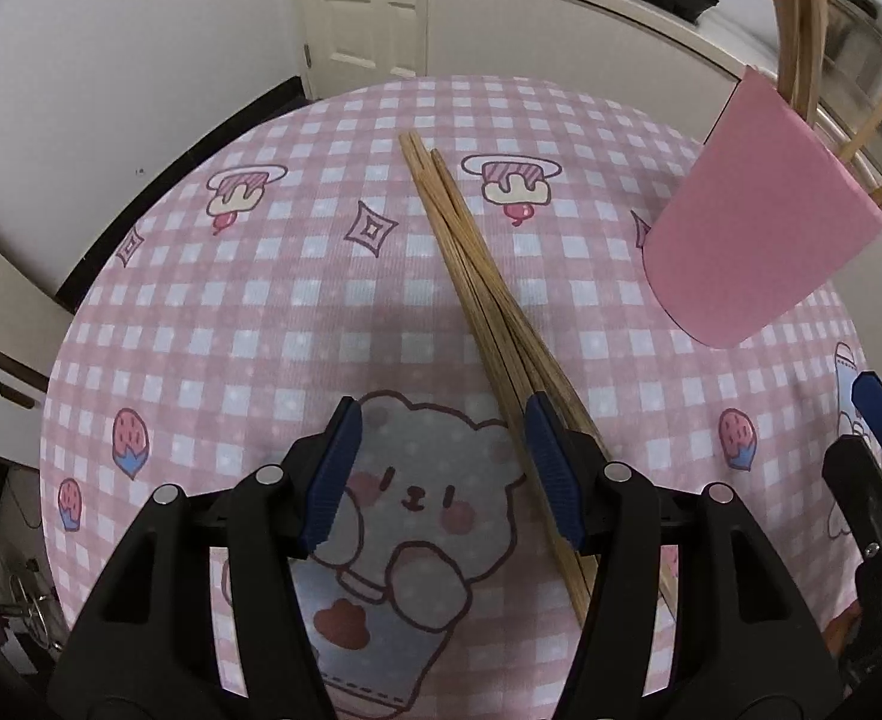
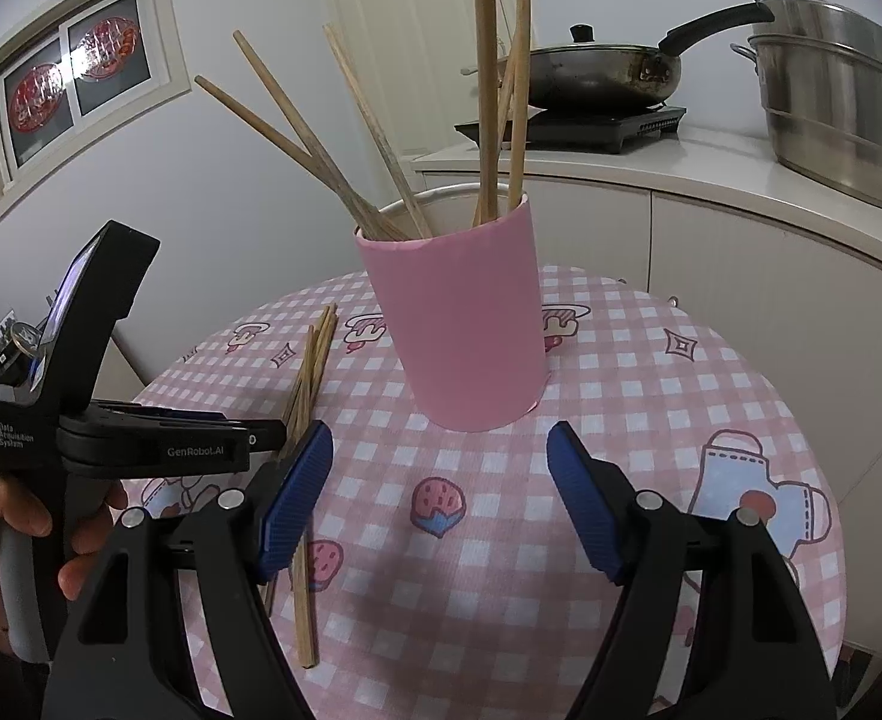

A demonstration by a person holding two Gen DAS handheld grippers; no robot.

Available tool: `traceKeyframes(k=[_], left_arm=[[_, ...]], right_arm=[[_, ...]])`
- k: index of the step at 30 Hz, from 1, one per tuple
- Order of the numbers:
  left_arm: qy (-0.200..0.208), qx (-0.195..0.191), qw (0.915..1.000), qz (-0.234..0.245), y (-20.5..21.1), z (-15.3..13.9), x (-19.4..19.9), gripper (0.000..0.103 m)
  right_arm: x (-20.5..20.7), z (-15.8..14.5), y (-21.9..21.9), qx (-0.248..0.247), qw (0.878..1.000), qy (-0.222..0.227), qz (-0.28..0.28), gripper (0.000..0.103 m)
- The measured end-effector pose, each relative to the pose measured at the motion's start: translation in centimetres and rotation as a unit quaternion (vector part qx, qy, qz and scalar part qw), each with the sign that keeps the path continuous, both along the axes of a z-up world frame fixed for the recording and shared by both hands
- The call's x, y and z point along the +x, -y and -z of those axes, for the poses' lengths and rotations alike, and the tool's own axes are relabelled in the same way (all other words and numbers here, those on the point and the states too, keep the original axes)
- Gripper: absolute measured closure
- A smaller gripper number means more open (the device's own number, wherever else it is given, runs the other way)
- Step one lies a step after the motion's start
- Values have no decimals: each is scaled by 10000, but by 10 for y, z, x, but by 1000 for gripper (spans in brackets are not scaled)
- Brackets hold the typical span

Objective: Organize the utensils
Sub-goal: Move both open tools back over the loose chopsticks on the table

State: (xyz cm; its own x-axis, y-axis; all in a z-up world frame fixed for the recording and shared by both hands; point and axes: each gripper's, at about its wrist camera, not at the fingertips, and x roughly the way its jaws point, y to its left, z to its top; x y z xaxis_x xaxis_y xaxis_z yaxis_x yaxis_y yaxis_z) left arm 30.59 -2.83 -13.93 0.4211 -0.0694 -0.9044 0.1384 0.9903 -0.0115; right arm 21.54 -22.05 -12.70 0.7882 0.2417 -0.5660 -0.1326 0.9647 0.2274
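A bundle of wooden chopsticks (image 1: 477, 294) lies on the pink checked tablecloth (image 1: 231, 312), running from the far middle toward me. My left gripper (image 1: 441, 468) is open and empty just above the cloth; its right finger sits over the near part of the bundle. A pink cup (image 2: 459, 318) stands upright on the table and holds several chopsticks (image 2: 333, 168). My right gripper (image 2: 441, 498) is open and empty, a short way in front of the cup. The cup (image 1: 759, 228) shows at the right in the left wrist view. The bundle (image 2: 309, 384) shows left of the cup in the right wrist view.
A counter (image 2: 741, 180) behind the table carries a frying pan (image 2: 597, 72) on a cooktop and a steel pot (image 2: 837, 96). The left gripper's body (image 2: 111, 408) and the hand holding it are at the left. A white door (image 1: 357, 12) is beyond the table.
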Motion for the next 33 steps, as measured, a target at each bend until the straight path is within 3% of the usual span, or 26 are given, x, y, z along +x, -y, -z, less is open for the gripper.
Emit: traceKeyframes(k=[10, 18, 25, 33], left_arm=[[-60, 14, 9998, -195, 1, 1, -2, 45], [71, 581, 9983, -38, 16, -2, -13, 45], [-160, 269, 9992, -241, 10, -1, -4, 45], [-169, 315, 9992, -192, 12, -1, -1, 45]], right_arm=[[0, 0, 3, 119, 9999, 10, 12, 32], [2, 2, 5, 135, 9999, -75, 59, 32], [4, 3, 5, 118, 9998, -113, 80, 32], [2, 2, 7, 155, 9998, -95, 122, 31]])
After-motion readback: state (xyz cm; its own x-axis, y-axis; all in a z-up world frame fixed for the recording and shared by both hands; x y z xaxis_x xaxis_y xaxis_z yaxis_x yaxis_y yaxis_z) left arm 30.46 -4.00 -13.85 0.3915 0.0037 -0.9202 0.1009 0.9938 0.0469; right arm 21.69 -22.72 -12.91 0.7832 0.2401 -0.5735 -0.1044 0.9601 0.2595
